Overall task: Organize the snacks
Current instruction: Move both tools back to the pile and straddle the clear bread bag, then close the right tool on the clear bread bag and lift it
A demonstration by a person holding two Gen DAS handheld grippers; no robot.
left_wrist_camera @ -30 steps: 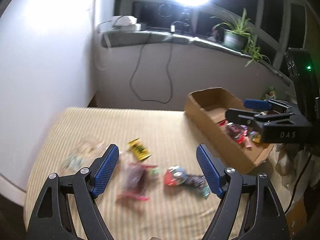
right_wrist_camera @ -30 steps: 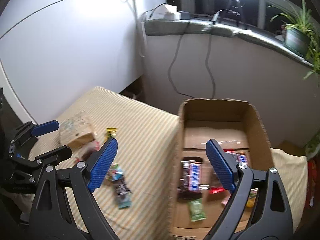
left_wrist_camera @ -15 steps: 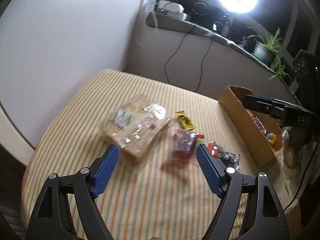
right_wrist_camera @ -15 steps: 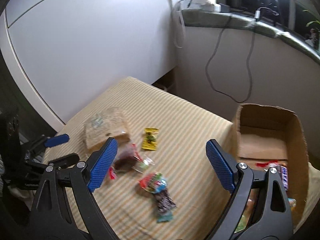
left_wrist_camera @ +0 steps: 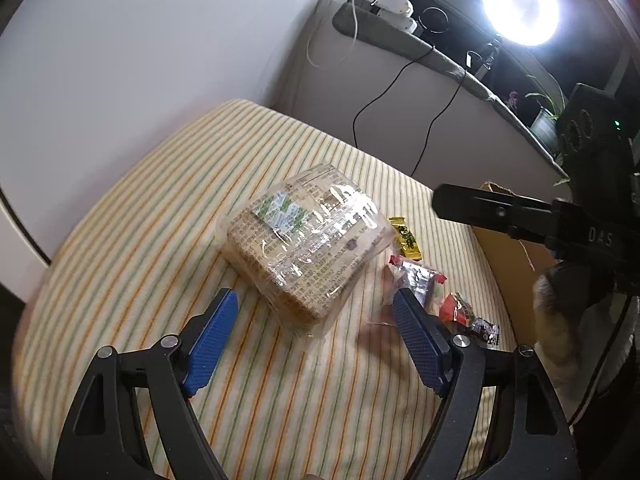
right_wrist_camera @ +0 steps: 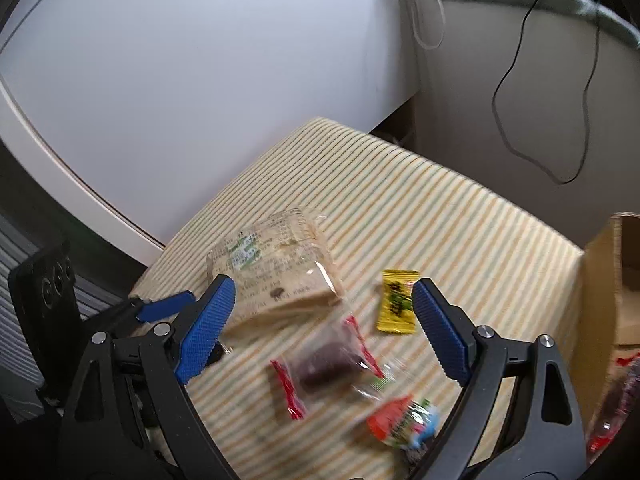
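Left gripper point(left_wrist_camera: 312, 322): wide open, empty, hovering just short of the clear-wrapped cracker pack point(left_wrist_camera: 306, 238) near the middle of the striped cushion point(left_wrist_camera: 140, 220); contact with the pack not evident. Yellow candy point(left_wrist_camera: 406, 238) just right of the pack, red-edged dark snack packet point(right_wrist_camera: 324, 360) beside it, red-green candy point(right_wrist_camera: 402, 424) nearer the right edge. Right gripper point(right_wrist_camera: 324, 322): wide open, empty, above those small snacks. Cardboard box point(right_wrist_camera: 608, 280) at the cushion's right edge, some snacks inside.
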